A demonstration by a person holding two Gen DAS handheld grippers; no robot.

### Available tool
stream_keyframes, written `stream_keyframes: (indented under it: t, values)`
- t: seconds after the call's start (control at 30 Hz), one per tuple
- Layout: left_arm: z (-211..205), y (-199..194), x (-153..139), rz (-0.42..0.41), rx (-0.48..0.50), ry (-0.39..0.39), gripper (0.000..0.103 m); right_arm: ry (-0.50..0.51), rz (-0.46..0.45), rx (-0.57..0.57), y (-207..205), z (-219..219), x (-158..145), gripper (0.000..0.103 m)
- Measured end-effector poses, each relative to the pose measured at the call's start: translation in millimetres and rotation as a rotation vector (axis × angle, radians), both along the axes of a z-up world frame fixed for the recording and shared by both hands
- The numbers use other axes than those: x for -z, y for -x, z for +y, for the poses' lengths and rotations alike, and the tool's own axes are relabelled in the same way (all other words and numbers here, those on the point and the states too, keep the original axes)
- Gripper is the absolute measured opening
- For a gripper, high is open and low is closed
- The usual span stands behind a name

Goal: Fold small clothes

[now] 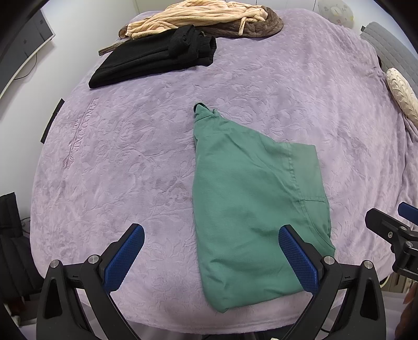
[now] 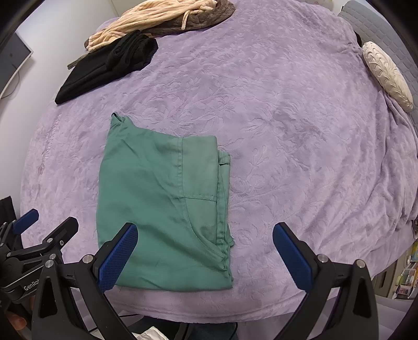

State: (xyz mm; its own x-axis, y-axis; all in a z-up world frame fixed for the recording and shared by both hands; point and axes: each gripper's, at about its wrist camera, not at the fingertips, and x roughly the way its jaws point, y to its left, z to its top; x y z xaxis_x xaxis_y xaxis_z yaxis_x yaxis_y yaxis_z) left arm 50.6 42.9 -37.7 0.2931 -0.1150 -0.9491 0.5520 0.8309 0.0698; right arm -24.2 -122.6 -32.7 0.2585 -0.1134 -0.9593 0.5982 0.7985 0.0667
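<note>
A green shirt (image 1: 243, 198) lies folded lengthwise on the purple blanket (image 1: 130, 157), collar end pointing away; it also shows in the right wrist view (image 2: 156, 198). My left gripper (image 1: 211, 235) is open and empty, held above the shirt's near end, its right finger over the cloth. My right gripper (image 2: 205, 235) is open and empty above the shirt's near right edge, its left finger over the cloth. The right gripper also shows at the right edge of the left wrist view (image 1: 392, 230), and the left gripper at the left edge of the right wrist view (image 2: 44, 232).
A folded black garment (image 1: 156, 57) and a beige and brown pile (image 1: 198, 18) lie at the far side of the bed. A cream pillow (image 2: 386, 75) and grey cushion (image 2: 376, 26) lie at the far right. The bed's near edge is just below both grippers.
</note>
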Motion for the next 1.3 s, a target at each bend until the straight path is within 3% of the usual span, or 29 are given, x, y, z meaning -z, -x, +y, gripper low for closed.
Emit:
stream_keyframes:
  t: [1.3]
  values:
    - [0.1, 4.0, -0.4, 0.001, 0.008, -0.005, 0.103, 0.002, 0.001, 0.001, 2.5, 3.2, 0.9, 0.103]
